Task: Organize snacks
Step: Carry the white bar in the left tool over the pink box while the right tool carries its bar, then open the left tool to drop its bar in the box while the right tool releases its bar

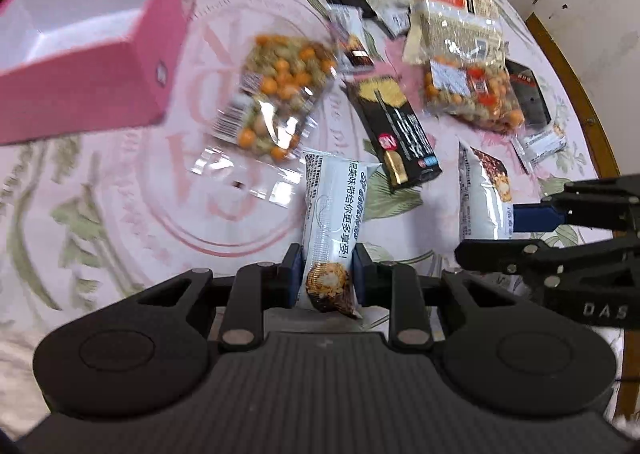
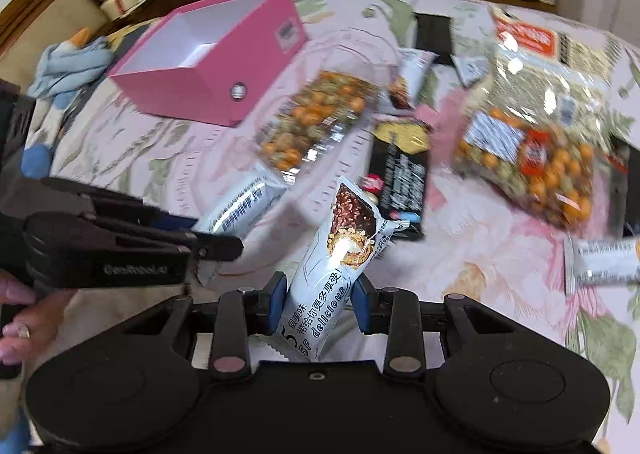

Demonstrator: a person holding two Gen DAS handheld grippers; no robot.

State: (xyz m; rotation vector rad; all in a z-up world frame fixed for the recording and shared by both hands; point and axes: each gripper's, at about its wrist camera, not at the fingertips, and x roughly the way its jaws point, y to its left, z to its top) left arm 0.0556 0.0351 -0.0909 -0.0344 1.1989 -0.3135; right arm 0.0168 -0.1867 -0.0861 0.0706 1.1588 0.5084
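Note:
My left gripper (image 1: 325, 274) is shut on a white wafer-bar packet (image 1: 328, 221) and holds it above the table. It also shows in the right wrist view (image 2: 236, 213), with the left gripper (image 2: 200, 244) at the left. My right gripper (image 2: 320, 298) is shut on a second white wafer-bar packet (image 2: 340, 266). That packet (image 1: 480, 193) and the right gripper (image 1: 520, 230) show at the right of the left wrist view. An open pink box (image 1: 88, 49) with a white inside stands at the far left; it also shows in the right wrist view (image 2: 208, 61).
Loose snacks lie on the floral tablecloth (image 1: 120, 213): two clear bags of orange and green nuts (image 1: 276, 93) (image 1: 472, 93), a black bar box (image 1: 396, 133), a seed bag (image 1: 448, 13), small white packets (image 1: 540, 145). The table's wooden edge (image 1: 580, 93) runs at the right.

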